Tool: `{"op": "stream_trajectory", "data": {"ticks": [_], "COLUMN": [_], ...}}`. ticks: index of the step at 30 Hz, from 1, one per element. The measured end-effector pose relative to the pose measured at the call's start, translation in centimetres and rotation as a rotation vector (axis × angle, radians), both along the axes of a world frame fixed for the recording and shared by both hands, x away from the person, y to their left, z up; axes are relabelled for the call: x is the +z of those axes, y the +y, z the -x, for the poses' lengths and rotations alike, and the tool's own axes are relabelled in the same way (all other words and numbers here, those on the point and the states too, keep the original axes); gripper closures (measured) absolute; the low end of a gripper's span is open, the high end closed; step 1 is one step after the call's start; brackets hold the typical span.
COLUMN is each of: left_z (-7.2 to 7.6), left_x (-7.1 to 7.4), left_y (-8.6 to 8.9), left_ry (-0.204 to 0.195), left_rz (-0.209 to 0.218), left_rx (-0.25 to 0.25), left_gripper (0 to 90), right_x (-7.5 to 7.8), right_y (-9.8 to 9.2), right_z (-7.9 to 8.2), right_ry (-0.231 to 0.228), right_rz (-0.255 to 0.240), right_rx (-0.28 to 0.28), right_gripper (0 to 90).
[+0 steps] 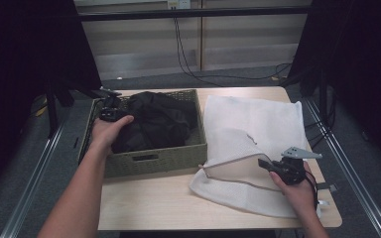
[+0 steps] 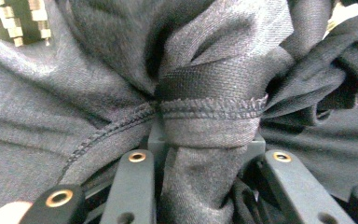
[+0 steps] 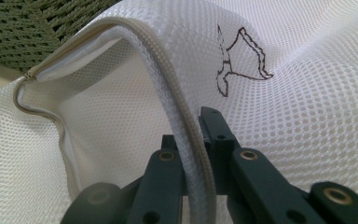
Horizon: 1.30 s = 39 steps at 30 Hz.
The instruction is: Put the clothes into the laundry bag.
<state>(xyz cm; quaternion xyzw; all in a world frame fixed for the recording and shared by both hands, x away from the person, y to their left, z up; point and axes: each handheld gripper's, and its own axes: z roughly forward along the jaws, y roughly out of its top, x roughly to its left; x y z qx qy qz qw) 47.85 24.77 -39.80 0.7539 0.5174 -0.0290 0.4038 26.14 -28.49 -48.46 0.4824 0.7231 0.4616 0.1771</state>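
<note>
While the right gripper (image 1: 274, 167) pinches the mesh bag's (image 1: 258, 124) zipper rim open near the tabletop's right edge, the left gripper (image 2: 209, 154) clamps a hemmed fold of the soft, limp, probably light black garment (image 1: 154, 121) in the basket (image 1: 154, 161).

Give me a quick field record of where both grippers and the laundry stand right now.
work in hand: dark garment going from basket toward mesh bag
left gripper: shut on a bunched hem of the dark garment
dark garment: mostly in the woven basket
right gripper: shut on the zipper edge of the white mesh bag
white mesh bag: lying on the table right of the basket, mouth lifted open toward the basket
basket and bag: side by side, edges close
</note>
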Motion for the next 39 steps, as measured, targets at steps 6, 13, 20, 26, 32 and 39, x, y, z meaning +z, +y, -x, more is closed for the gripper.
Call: {"op": "stream_trajectory", "data": {"ticks": [6, 13, 20, 26, 32, 39], "left_z": [0.7, 1.9, 3.3, 5.3, 7.9, 13.8], "left_x": [2.2, 5.0, 8.1, 10.4, 12.0, 10.2], "left_y": [0.8, 1.8, 1.9, 0.6, -1.3, -5.2], "left_ry": [-0.081, -0.169, -0.248, -0.301, -0.354, -0.350], "left_rz": [0.081, 0.142, 0.215, 0.259, 0.310, 0.416], "left_rx": [0.011, -0.001, -0.030, -0.119, -0.199, -0.374], "left_gripper": [67.5, 67.5, 67.5, 67.4, 67.3, 67.2], "right_x": [0.0, 0.0, -0.1, -0.1, -0.1, -0.1], "right_y": [0.0, 0.0, 0.1, 0.1, 0.2, 0.1], "right_z": [0.0, -0.1, -0.2, -0.3, -0.3, -0.3], "right_ry": [-0.001, -0.003, -0.001, -0.003, -0.002, -0.006], "right_rz": [-0.003, -0.001, -0.006, -0.012, -0.011, -0.015], "right_rx": [0.001, 0.001, 0.006, 0.006, 0.006, 0.009], "right_gripper": [86.6, 87.0, 87.6, 87.9, 87.9, 88.0]}}
